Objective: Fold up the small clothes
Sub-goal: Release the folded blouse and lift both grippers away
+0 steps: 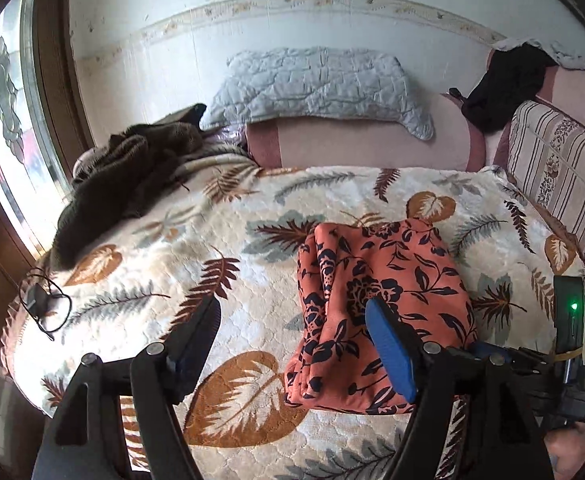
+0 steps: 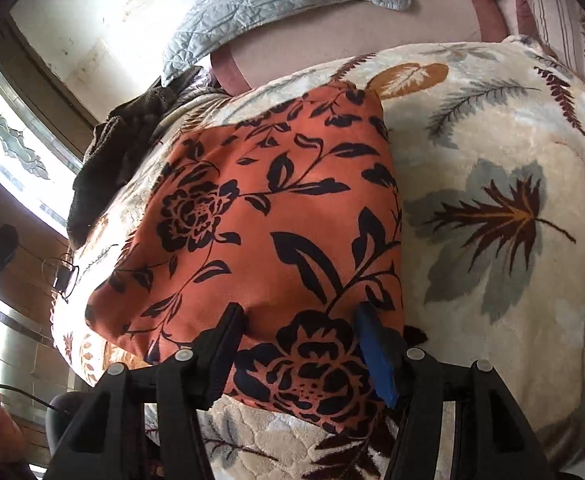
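An orange garment with black flowers lies folded into a compact bundle on the leaf-patterned blanket. My left gripper is open and empty, held above the blanket with the bundle's left edge between its fingers and its blue pad over the cloth. The garment fills the right wrist view. My right gripper is open, its two fingers straddling the near edge of the bundle; whether they touch the cloth is unclear. The right gripper's body shows at the right edge of the left wrist view.
A dark brown knitted garment lies heaped at the blanket's far left. A black cable with a small device rests at the left edge. A pink bolster with a grey quilted cover lies along the wall, a striped cushion at right.
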`<state>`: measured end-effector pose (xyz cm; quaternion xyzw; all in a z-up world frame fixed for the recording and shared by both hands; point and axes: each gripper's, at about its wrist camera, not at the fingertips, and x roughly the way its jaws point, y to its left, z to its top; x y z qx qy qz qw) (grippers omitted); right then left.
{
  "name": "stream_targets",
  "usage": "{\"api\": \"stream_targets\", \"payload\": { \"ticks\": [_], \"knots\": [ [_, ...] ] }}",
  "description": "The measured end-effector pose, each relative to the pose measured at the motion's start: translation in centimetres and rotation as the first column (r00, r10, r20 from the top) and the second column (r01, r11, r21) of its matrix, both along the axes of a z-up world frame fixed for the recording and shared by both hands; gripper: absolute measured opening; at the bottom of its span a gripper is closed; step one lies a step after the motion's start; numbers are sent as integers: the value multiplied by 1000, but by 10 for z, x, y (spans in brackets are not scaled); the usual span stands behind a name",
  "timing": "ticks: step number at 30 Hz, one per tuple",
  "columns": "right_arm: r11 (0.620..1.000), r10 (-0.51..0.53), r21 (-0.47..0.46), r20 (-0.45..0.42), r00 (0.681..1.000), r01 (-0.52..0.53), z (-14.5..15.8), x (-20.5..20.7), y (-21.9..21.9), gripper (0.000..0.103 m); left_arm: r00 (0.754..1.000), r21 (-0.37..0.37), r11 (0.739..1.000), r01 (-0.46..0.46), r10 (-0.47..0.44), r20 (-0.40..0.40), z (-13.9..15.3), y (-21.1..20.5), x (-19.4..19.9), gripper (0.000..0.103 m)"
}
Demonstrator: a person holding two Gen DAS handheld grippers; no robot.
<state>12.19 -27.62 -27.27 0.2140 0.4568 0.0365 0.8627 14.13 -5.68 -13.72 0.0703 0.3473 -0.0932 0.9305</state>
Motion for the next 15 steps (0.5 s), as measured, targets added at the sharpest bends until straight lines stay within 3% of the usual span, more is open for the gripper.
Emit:
{"api": "stream_targets", "payload": {
  "ticks": [2, 7, 9, 12, 15],
  "knots": [
    [1000, -19, 21, 37, 999, 18, 20, -9, -3, 61, 999, 21, 1000, -8, 7, 46, 16, -1, -11, 83],
    [989, -49, -127, 186, 981, 73, 92, -42, 1, 61, 987, 39, 999, -17, 11, 159, 56, -3, -42, 93],
    [980, -70, -164, 252, 965, 114, 123, -61, 1, 62, 982, 45, 999, -21, 12, 190, 71, -5, -54, 96],
    [963, -95, -207, 334, 938, 171, 167, -87, -1, 72, 970, 59, 997, -40, 25, 240, 91, -8, -70, 100],
    [947, -103, -243, 391, 915, 210, 200, -116, 0, 72, 959, 65, 995, -69, 48, 280, 108, -9, -85, 102]
  ]
}}
